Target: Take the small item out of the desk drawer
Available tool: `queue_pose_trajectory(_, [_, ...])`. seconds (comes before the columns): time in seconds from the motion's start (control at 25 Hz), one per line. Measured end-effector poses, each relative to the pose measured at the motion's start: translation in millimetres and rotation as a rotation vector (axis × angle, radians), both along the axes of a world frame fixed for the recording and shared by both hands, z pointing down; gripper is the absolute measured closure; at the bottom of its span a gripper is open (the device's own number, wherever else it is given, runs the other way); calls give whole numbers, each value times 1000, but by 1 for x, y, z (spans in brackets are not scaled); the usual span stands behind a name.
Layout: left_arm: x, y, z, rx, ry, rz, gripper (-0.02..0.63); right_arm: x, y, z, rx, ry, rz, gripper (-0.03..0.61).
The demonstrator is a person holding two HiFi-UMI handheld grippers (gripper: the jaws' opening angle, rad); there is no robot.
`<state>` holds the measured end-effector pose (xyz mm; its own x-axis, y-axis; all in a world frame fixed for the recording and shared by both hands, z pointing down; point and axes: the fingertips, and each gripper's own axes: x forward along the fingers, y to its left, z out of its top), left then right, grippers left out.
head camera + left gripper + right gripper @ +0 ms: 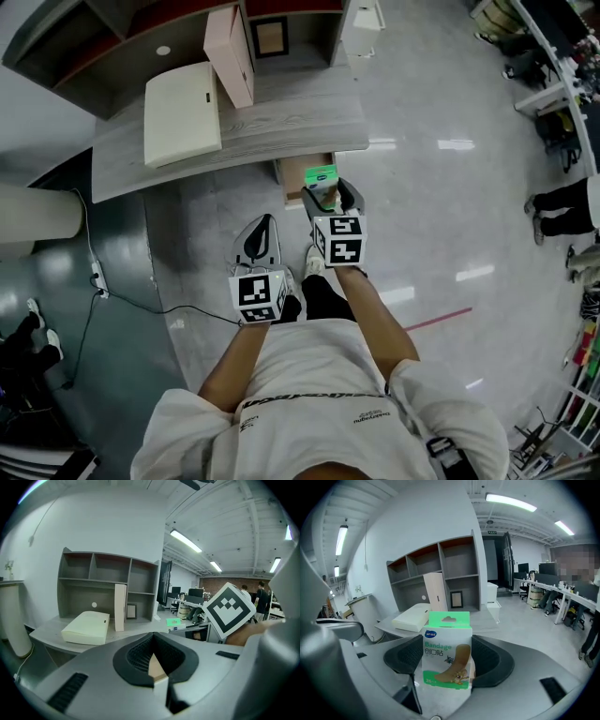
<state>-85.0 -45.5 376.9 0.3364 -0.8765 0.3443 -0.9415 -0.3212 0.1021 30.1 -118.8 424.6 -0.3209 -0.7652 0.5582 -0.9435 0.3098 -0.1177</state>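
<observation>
Head view: right gripper [330,197] pinches the small green-and-white cardboard bandage box [322,178], which stands upright between its fingers with the green hang tab on top. The open wooden desk drawer [289,183] sits just beyond and below those fingertips, under the edge of the grey wood-grain desk [281,127]. Left gripper [262,225] hangs near the right one, closer to the person, touching nothing.

Left gripper view: left gripper [152,641] has its fingers pressed together at the tips with nothing held. A tan sliver shows through the wedge behind them. The flat cream box [86,627] and tall pale upright box [120,606] sit on the desk well beyond the fingertips, to the left.

Right gripper view: right gripper [447,656] fingers are spread to box width and clamped on both sides of the bandage box [446,653]. Its printed face is toward the camera and its top rises above the pads.

Step, my read: withdrawal. The box looks clear of the drawer. Next move: draw it back and away with a steady squeeze, since light cardboard can crush or slip.
</observation>
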Motion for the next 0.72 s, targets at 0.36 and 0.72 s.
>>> queue_pose_trajectory(0.36, [8,6,-42,59,-5,23,598,7,24,-41,29,-20,8,230])
queue_pose_trajectory(0.72, [15,10,-76,105,-9,68,598,9,41,-85,78,-83,23,230])
